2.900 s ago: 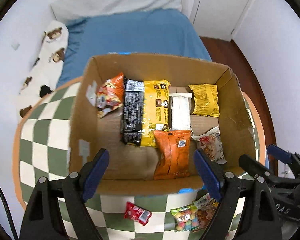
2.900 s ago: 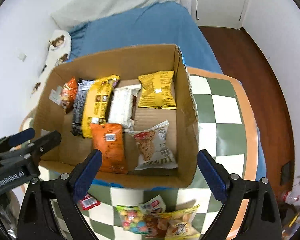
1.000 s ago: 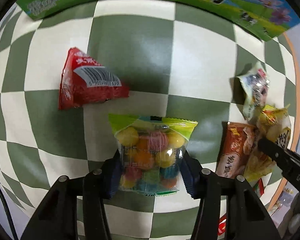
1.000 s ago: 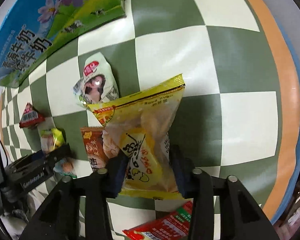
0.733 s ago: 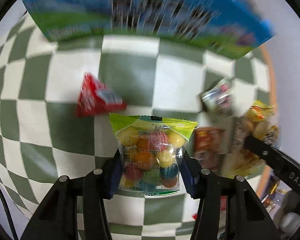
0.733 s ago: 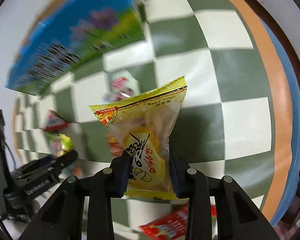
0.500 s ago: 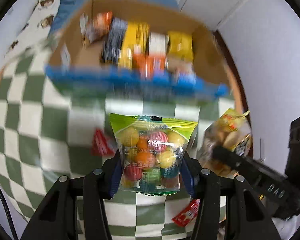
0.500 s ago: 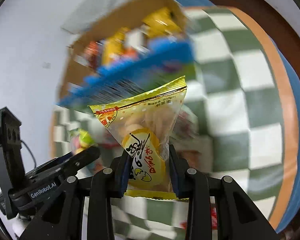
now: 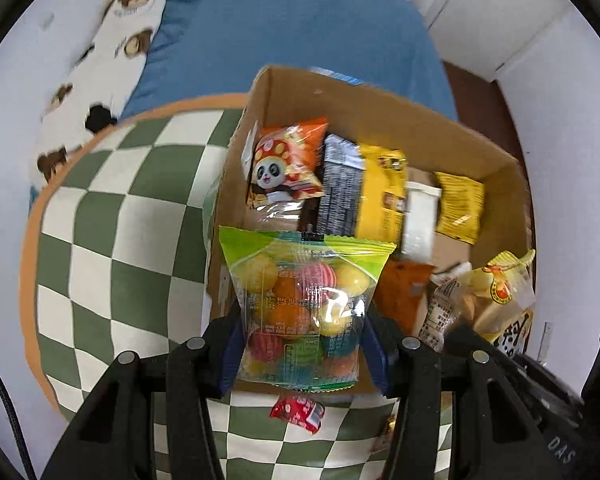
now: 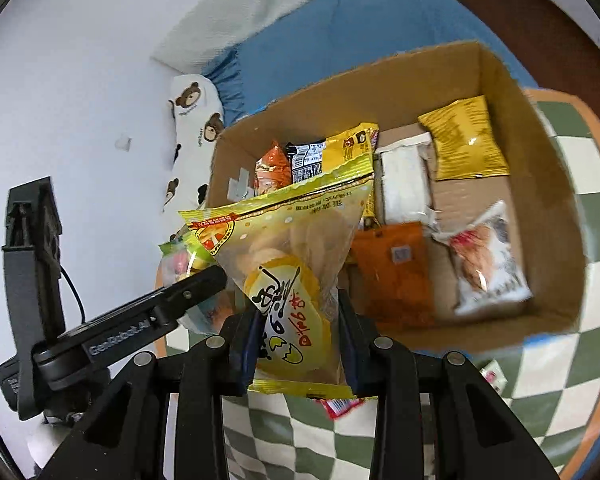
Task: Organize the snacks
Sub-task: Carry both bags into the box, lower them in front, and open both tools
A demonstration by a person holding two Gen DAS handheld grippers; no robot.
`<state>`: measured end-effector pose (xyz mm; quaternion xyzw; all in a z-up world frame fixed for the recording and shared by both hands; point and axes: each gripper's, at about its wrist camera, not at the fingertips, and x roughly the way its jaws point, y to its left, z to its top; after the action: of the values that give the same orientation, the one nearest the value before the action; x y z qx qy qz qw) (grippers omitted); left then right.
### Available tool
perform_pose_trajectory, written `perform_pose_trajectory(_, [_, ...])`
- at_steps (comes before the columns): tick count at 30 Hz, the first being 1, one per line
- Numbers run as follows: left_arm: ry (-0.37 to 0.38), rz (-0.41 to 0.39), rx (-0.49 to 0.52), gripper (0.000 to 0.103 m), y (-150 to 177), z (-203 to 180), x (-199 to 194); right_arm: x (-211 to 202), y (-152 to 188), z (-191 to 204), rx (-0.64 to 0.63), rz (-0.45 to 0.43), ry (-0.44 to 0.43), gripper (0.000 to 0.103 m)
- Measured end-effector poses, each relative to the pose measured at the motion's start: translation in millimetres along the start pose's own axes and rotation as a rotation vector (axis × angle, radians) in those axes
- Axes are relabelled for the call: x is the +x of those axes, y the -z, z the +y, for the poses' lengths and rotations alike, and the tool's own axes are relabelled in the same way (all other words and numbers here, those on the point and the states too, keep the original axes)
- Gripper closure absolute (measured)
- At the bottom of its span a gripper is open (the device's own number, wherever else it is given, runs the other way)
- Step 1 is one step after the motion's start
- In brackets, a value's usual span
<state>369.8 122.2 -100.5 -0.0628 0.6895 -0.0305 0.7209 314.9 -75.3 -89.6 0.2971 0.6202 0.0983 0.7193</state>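
Two packets in transit toward the cardboard box [image 9: 380,128], one per tool. Left gripper [image 9: 302,344]: clamped on a clear bag of coloured candy balls [image 9: 300,304], held upright above the near left corner of the box. Right gripper [image 10: 298,336]: clamped narrowly on a yellow packet of egg snacks [image 10: 288,264], held above the near edge of the box, left of centre. Step in hand, as judged: carry both over the box and set them down. To do it well, each packet should clear the near wall before release; the bare cardboard floor near the front left and along the right side of the box looks the best landing place, so nothing lies piled on the packets already stowed; the two tools sit close together, so parting them before opening seems wise. Count inside the box: seven packets, namely one orange panda bag [image 9: 286,168], one black-and-yellow bag [image 9: 360,188], one white packet [image 10: 404,176], one small yellow bag [image 10: 462,140], one plain orange packet [image 10: 396,272], one white-and-red packet [image 10: 488,260]. Outside the box, on the checked table [image 9: 112,240]: one small red packet [image 9: 298,410]; others, partly hidden, cannot be counted.
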Motion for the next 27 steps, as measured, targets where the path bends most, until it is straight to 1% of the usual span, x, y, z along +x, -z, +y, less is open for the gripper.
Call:
perform_pose_trajectory(1, [-0.002,0.022,-0.010,0.054,-7,2,13,10,-6,0,0.015,0.015,0.002,0.067])
perform_pose_trajectory(6, [-0.006,0.087,-0.021,0.054,-14,3,36,51,-24,-2,0.061,0.079,0.019,0.067])
perform_pose_trajectory(8, [-0.018,0.109,-0.021,0.052,-17,2,44,67,-25,-5,0.064,0.115,0.038,0.066])
perform_pose_trajectory(9, [-0.018,0.117,-0.029,0.049,-17,3,48,74,-25,-7,0.064,0.136,0.037,0.064])
perform_pose_trajectory(10, [-0.001,0.122,-0.041,0.045,-17,5,51,82,-25,-9,0.066,0.162,0.043,0.059])
perform_pose_trajectory(11, [-0.002,0.123,-0.043,0.043,-17,5,52,89,-25,-11,0.067,0.192,0.050,0.053])
perform_pose_trajectory(12, [-0.013,0.118,-0.032,0.036,-17,3,53,94,-25,-12,0.066,0.205,0.057,0.037])
perform_pose_trajectory(13, [-0.020,0.114,-0.025,0.034,-16,2,53,96,-25,-13,0.057,0.207,0.074,0.031])
perform_pose_trajectory(15, [-0.030,0.104,-0.012,0.034,-15,-1,53,99,-25,-12,0.021,0.204,0.112,0.031])
perform_pose_trajectory(19, [-0.031,0.079,-0.011,0.034,-9,-2,49,94,-27,-17,0.005,0.186,0.155,0.031])
perform_pose_trajectory(21, [-0.035,0.065,-0.007,0.034,-4,-4,46,86,-27,-21,-0.018,0.159,0.195,0.031])
perform_pose_trajectory(24, [-0.042,0.040,0.005,0.034,4,-9,44,74,-26,-28,-0.032,0.132,0.229,0.031])
perform_pose_trajectory(27, [-0.046,0.007,0.022,0.033,18,-15,40,62,-23,-35,-0.057,0.097,0.280,0.031])
